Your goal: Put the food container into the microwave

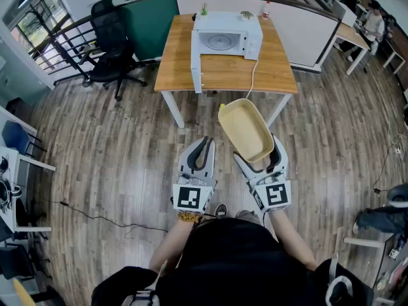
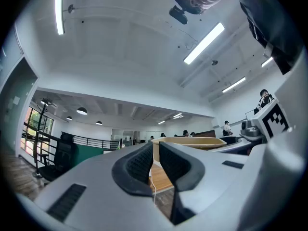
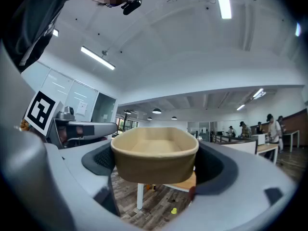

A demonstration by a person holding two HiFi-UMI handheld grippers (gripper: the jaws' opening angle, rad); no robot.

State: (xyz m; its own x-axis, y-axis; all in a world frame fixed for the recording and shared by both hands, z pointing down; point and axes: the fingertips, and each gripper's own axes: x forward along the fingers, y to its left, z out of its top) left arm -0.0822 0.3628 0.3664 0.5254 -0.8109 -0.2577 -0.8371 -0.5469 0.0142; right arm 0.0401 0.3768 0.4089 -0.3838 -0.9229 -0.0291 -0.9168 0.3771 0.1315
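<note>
A beige, empty oval food container (image 1: pixel 245 129) is held up over the wood floor, with my right gripper (image 1: pixel 260 158) shut on its near end. In the right gripper view the container (image 3: pixel 155 155) fills the space between the jaws of the right gripper (image 3: pixel 155 170). Beside it to the left, my left gripper (image 1: pixel 203 146) is shut with nothing in it; its pads (image 2: pixel 139 165) nearly meet. The white microwave (image 1: pixel 226 40) stands ahead on a wooden table (image 1: pixel 229 75), its door (image 1: pixel 196 65) swung open to the left.
A black office chair (image 1: pixel 111 40) stands left of the table. A white and green partition (image 1: pixel 299 24) runs behind it. The microwave's cable (image 1: pixel 253 75) hangs over the table's front edge. Desks stand at the far left (image 1: pixel 19 158) and far right.
</note>
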